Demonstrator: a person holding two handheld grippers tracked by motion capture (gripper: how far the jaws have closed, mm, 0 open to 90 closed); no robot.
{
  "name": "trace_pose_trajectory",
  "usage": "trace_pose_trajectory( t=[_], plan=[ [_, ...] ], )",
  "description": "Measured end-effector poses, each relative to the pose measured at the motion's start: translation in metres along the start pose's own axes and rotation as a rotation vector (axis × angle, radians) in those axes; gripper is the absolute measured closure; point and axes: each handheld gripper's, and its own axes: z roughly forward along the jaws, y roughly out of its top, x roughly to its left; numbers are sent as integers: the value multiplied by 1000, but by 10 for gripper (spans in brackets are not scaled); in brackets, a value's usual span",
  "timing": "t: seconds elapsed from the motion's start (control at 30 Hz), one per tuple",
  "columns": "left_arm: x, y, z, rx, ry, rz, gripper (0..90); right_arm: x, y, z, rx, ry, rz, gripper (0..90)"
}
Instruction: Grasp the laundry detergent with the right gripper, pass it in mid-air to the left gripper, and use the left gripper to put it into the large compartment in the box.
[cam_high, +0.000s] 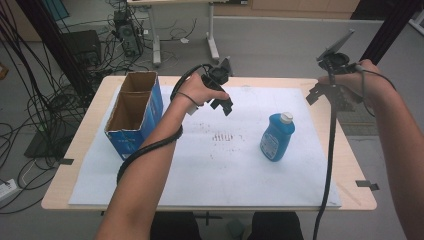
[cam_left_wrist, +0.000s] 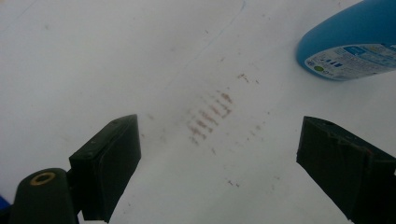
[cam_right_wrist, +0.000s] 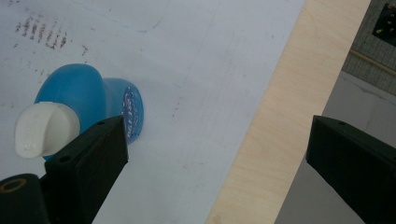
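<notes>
Two forearms enter from the near edge of a pale wooden table (cam_high: 345, 165), most of which lies under a flat white paper sheet (cam_high: 200, 175). The sheet is smooth and marked near its middle by a short row of brownish smudges (cam_high: 223, 136). To their right stands the blue plastic bottle (cam_high: 276, 136), rounded at the shoulder, labelled on its side and topped by a white cap (cam_high: 286, 117). At the sheet's left edge sits an open blue cardboard box (cam_high: 134, 112), brown inside and split into two compartments. The left gripper (cam_high: 220, 95) hangs over the far middle of the sheet, black jaws spread wide and empty, the bottle well apart to its right. The right gripper (cam_high: 330, 92) is held above the table's far right edge, jaws likewise wide apart, the bottle below and to its left, untouched.
</notes>
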Motion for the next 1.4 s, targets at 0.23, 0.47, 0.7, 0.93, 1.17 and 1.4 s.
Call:
trace_pose_trajectory(
  t=[0.23,0.47,0.7,0.93,1.17,1.4],
  plan=[
    [0,-1,3,8,0,-1,139,0,0,0,0,-1,-3,52],
    [-1,-3,1,7,1,-1,138,-1,0,0,-2,0,-1,52],
    [-2,-5,2,8,-4,-16,136,-2,-2,3,3,0,1,53],
    [-1,-10,5,7,-12,-26,136,-4,-6,2,0,-2,-1,53],
    [-1,-17,3,8,-6,-26,136,-6,-13,3,-3,-3,1,52],
    [-4,-24,2,18,13,-36,136,-6,-21,5,-9,8,0,53]
  ],
)
